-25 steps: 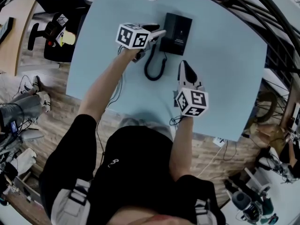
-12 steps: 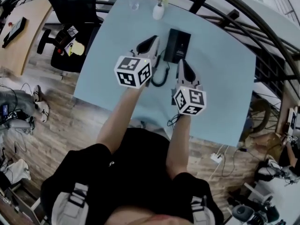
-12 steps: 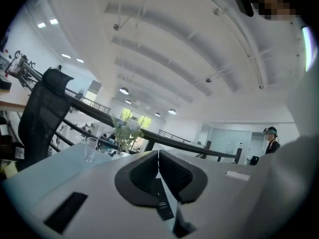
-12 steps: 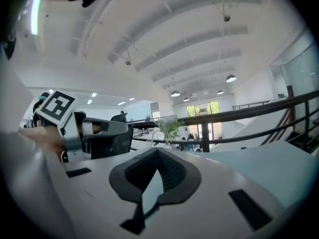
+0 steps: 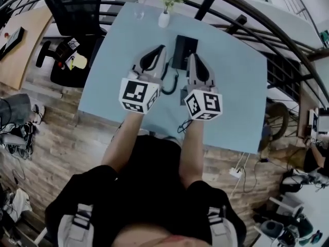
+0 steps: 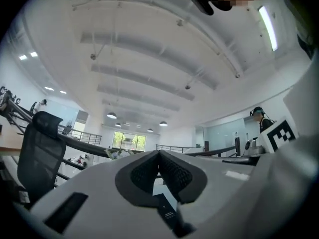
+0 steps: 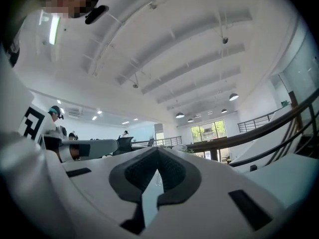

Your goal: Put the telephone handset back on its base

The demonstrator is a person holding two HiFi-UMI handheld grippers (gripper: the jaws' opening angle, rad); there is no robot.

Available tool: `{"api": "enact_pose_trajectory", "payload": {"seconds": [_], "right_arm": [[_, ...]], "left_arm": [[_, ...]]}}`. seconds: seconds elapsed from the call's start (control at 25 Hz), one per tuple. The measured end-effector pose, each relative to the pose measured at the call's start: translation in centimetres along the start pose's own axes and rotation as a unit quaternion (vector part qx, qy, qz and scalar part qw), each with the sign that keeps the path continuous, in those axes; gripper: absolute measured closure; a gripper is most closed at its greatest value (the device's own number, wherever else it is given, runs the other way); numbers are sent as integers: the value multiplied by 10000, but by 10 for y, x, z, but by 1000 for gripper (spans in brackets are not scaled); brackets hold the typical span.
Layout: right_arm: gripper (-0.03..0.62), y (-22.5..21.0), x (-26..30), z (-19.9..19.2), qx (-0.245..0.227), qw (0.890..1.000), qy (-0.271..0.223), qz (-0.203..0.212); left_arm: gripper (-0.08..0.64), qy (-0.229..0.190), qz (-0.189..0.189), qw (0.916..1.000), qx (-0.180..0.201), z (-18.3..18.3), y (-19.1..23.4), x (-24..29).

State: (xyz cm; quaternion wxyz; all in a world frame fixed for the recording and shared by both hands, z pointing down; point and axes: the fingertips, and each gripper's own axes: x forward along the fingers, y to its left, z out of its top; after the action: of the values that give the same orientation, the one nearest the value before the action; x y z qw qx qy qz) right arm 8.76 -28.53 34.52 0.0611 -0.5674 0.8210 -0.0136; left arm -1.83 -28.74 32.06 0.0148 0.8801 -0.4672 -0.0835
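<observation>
pale blue bench [image 5: 231, 96] filled the middle of the head view, with wood floor [image 5: 67, 133] around it. nearest the camera, the person's bare forearms reached forward side by side, each ending in a marker cube, the left one [image 5: 138, 94] and the right one [image 5: 204, 104] close together but apart.

beyond the cubes the left gripper [image 5: 160, 48] and the right gripper [image 5: 191, 56] pointed away from the person, roughly parallel. in the left gripper view the jaws of the left gripper [image 6: 159, 154] were pressed together at the tips, with nothing pinched. in the right gripper view the jaws of the right gripper [image 7: 158, 152] met at the tips in the same way and held nothing. both of these views looked out over the room and ceiling.

between the two grippers the black coiled cord [image 5: 171, 86] looped on the bench. just past it lay the telephone [image 5: 184, 46], a black block set between the two sets of jaws and slightly ahead of them, free of both. the right jaws overlapped its near edge in the head view; contact could not be told. the handset could not be told apart from the rest of the block at that size.

farther on stood a small white vase [image 5: 163, 18] with a plant, then a black office chair [image 5: 77, 4] off the far left corner.
</observation>
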Motion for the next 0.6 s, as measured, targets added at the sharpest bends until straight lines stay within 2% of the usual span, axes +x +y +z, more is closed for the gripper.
{"api": "enact_pose_trajectory", "payload": {"seconds": [0.08, 0.28, 0.6], "right_arm": [[598, 2, 1, -2, -152, 9999, 68, -28], [598, 4, 4, -11, -1138, 9910, 607, -361], [598, -2, 13, -15, -1029, 9907, 714, -525]], "left_arm": [[560, -48, -4, 10000, -9, -3, 3, -2], [560, 98, 48, 9999, 34, -16, 12, -2], [560, 187, 7, 9998, -2, -26, 17, 6]]}}
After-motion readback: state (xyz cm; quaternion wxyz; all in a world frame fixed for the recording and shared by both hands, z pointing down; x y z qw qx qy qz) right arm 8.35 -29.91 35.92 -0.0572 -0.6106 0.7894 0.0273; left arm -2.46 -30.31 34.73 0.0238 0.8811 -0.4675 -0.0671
